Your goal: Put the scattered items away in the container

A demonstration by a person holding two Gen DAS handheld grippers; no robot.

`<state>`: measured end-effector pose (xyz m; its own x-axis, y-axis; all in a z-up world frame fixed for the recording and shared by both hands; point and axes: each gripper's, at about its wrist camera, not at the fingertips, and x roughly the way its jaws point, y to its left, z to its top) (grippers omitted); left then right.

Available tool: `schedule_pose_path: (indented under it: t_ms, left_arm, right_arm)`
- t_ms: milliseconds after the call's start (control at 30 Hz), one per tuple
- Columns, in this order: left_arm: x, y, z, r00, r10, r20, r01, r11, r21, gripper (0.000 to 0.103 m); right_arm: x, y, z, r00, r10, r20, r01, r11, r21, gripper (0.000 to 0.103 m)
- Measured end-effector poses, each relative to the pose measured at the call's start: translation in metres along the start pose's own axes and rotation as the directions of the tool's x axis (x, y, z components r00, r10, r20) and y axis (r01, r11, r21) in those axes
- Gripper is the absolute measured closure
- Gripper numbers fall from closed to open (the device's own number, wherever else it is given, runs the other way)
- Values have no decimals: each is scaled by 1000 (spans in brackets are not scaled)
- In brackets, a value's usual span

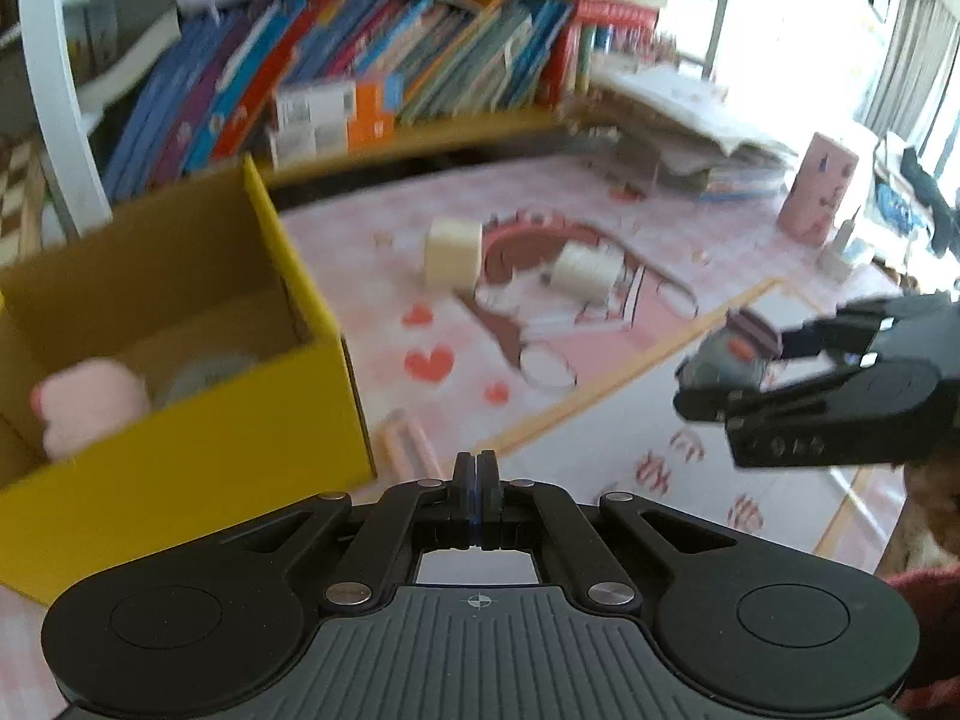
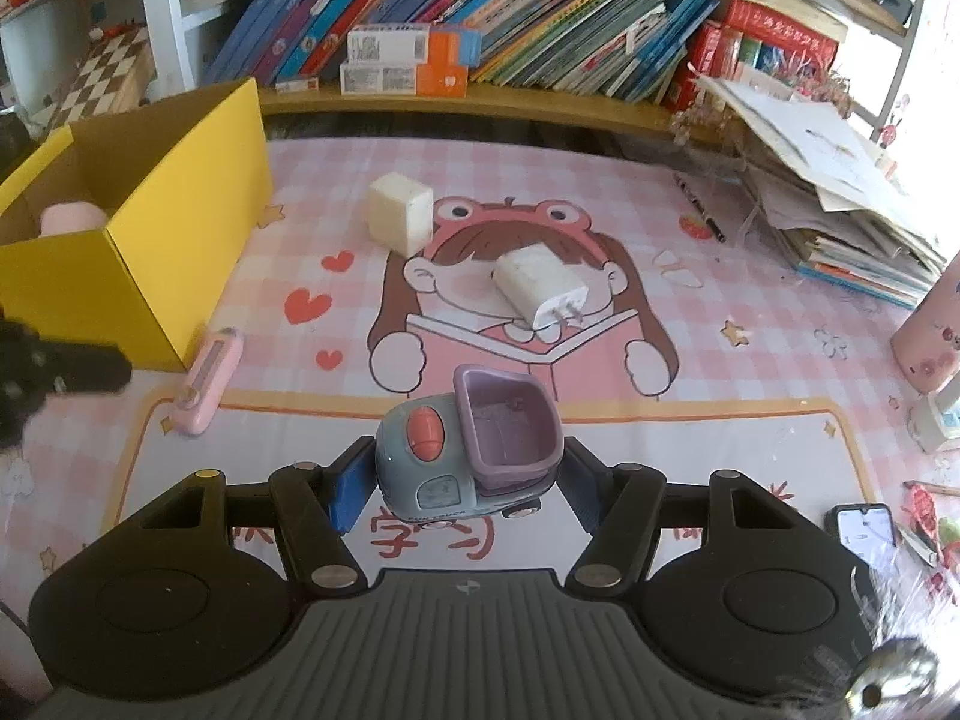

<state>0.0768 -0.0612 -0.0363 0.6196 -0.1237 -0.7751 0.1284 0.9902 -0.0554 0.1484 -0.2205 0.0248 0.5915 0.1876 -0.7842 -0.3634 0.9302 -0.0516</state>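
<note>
Now the right tongs (image 2: 459,483) pinch a little toy truck (image 2: 468,456), one blue pad on each side of it. The truck is grey-blue with a purple bucket on its back and an orange knob on top. It is above the pink mat (image 2: 600,360) on the surface.

The left tongs (image 1: 475,471) are pressed together with nothing in them. They hang just beside the yellow box (image 1: 198,420), near its front corner.

The yellow box sits at the left of the mat. A soft pink toy (image 1: 90,402) is already inside it. A pink clip thing (image 2: 207,381) lies on the mat, just beside the box.

Two white things are still out in the middle of the mat: a white block (image 2: 401,213) and a white plug charger (image 2: 543,285). Books (image 2: 540,18) fill the shelf behind.
</note>
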Motion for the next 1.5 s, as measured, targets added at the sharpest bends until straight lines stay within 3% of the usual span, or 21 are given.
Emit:
schedule_pose_path:
  t_ms: [233, 367, 433, 733, 867, 967, 1133, 1500]
  left_arm:
    - [30, -14, -2, 995, 81, -53, -77, 994, 75, 85]
    - [41, -18, -2, 988, 142, -62, -136, 986, 92, 58]
    - [46, -17, 0, 986, 154, -64, -149, 986, 78, 53]
    - [67, 3, 5, 979, 153, -133, -166, 982, -90, 54]
    - [75, 12, 1, 976, 142, -165, -169, 972, -161, 67]
    - [77, 13, -2, 977, 151, -152, -175, 972, -154, 80]
    - [74, 15, -5, 982, 119, -147, -144, 975, -171, 80]
    - [42, -12, 5, 997, 73, -30, -75, 996, -40, 80]
  right_arm:
    - [7, 2, 0, 999, 33, -11, -33, 999, -33, 41]
    - [10, -4, 1, 999, 33, -11, -33, 999, -38, 41]
    - [12, -8, 2, 999, 34, -15, -35, 999, -37, 41]
    - [26, -21, 9, 998, 53, -29, -54, 998, -41, 41]
    - [32, -22, 11, 997, 65, -36, -67, 997, -48, 41]
    - [35, -21, 12, 997, 74, -39, -76, 996, -55, 41]
    - [35, -19, 13, 996, 82, -38, -85, 995, -62, 41]
    - [22, -18, 7, 998, 63, -17, -64, 997, -46, 41]
